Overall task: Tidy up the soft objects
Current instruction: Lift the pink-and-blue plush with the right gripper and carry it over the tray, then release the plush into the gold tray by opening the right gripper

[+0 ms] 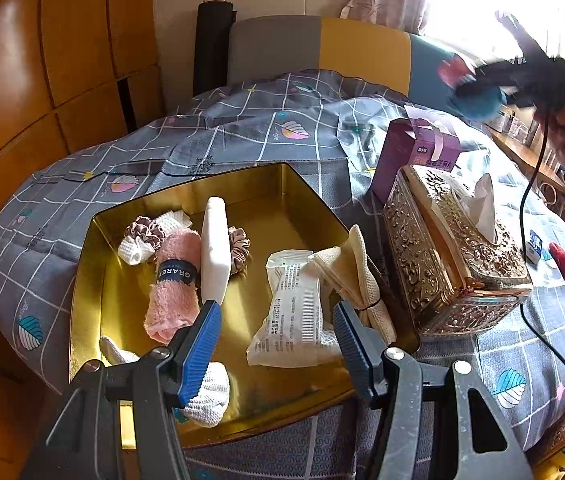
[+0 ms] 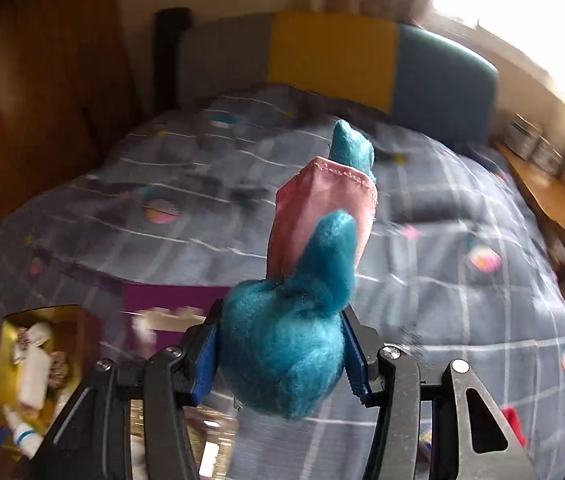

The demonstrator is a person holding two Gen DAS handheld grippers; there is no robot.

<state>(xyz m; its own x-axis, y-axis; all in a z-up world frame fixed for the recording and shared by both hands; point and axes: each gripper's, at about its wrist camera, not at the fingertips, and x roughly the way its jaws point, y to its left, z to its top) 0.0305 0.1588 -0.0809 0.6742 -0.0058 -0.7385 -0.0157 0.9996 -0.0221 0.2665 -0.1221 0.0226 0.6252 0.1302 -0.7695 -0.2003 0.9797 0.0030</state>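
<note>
Right gripper (image 2: 282,350) clamped on teal wool toy (image 2: 282,356), carried high over the bed; could slip from loose fibre. Left gripper (image 1: 278,320) wide open, empty, above gold tray (image 1: 122,216).

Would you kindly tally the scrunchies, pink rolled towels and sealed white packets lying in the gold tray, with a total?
In the gold tray:
Scrunchies: 2
Pink rolled towel: 1
Sealed white packet: 1
Total: 4
</note>
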